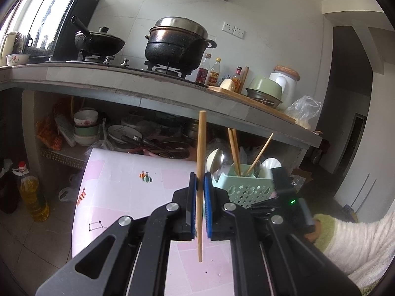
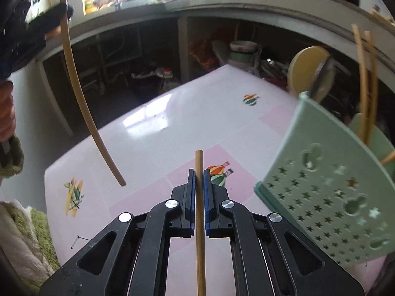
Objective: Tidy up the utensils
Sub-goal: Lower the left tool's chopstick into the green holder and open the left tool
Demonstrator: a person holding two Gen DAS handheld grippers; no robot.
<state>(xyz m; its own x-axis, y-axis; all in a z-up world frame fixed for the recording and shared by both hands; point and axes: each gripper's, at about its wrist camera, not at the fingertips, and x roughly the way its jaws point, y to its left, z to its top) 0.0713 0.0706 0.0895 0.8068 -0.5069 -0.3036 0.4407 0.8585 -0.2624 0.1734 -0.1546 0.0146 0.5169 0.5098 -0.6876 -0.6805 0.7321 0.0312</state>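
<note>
My left gripper (image 1: 200, 180) is shut on a wooden chopstick (image 1: 200, 153) and holds it upright above the pink table (image 1: 118, 180). The same chopstick shows in the right wrist view (image 2: 81, 98) at the left, held by the left gripper (image 2: 53, 14). My right gripper (image 2: 199, 176) is shut on a second wooden chopstick (image 2: 199, 162) that runs along its fingers. A mint green utensil holder (image 1: 243, 185) stands just right of the left gripper and holds chopsticks (image 1: 234, 148) and spoons (image 1: 217, 160). It fills the right of the right wrist view (image 2: 328, 187). The right gripper (image 1: 284, 185) sits beside it.
A kitchen counter (image 1: 98, 79) with a wok (image 1: 98, 40), a large pot (image 1: 175, 44) and bottles (image 1: 209, 70) runs behind the table. Bowls and plates (image 1: 86, 128) fill the shelf below. An oil bottle (image 1: 30, 192) stands on the floor at the left.
</note>
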